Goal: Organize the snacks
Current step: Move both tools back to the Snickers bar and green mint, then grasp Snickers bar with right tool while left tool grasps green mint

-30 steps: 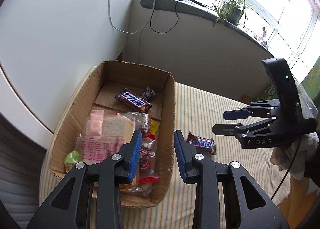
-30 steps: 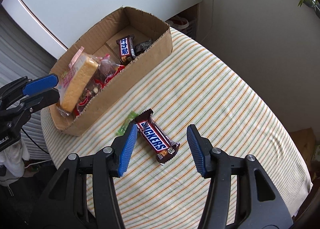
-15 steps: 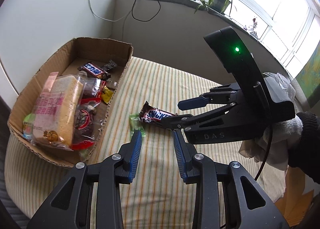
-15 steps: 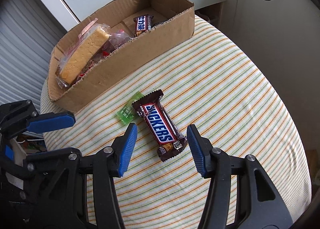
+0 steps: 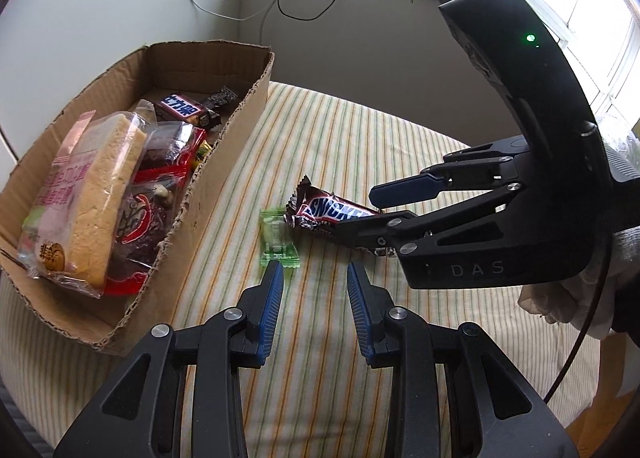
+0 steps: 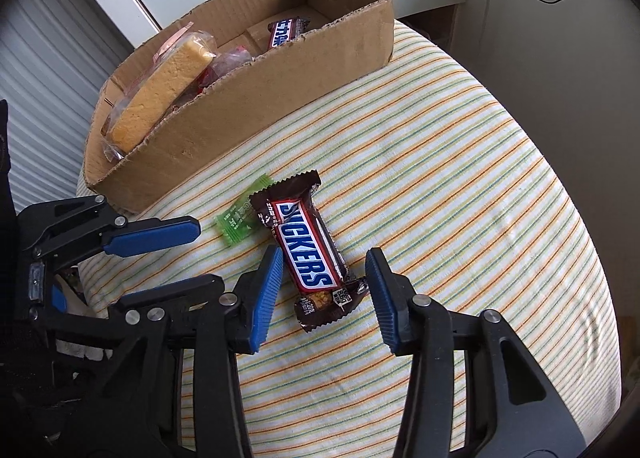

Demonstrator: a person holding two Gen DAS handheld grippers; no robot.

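Note:
A brown Snickers bar (image 6: 308, 254) lies on the striped tablecloth, with a small green candy (image 6: 240, 220) beside its upper end. My right gripper (image 6: 324, 286) straddles the bar's lower half. Its jaws are closing, and a gap still shows at the right pad. My left gripper (image 5: 315, 278) is low over the cloth, narrowly open with nothing between its fingers. The green candy (image 5: 276, 242) lies just past its left fingertip. In the left wrist view, the right gripper (image 5: 360, 210) reaches over the Snickers bar (image 5: 332, 210).
A cardboard box (image 6: 280, 98) stands at the table's left. It holds a wrapped sponge cake (image 5: 100, 194), red packets and another chocolate bar (image 5: 182, 110). Striped cloth (image 6: 460, 178) lies bare to the right of the snacks. The table's rounded edge drops off nearby.
My left gripper swung from over the box to the right and down, ending at the green candy. The right gripper sank around the Snickers bar and its jaws narrowed.

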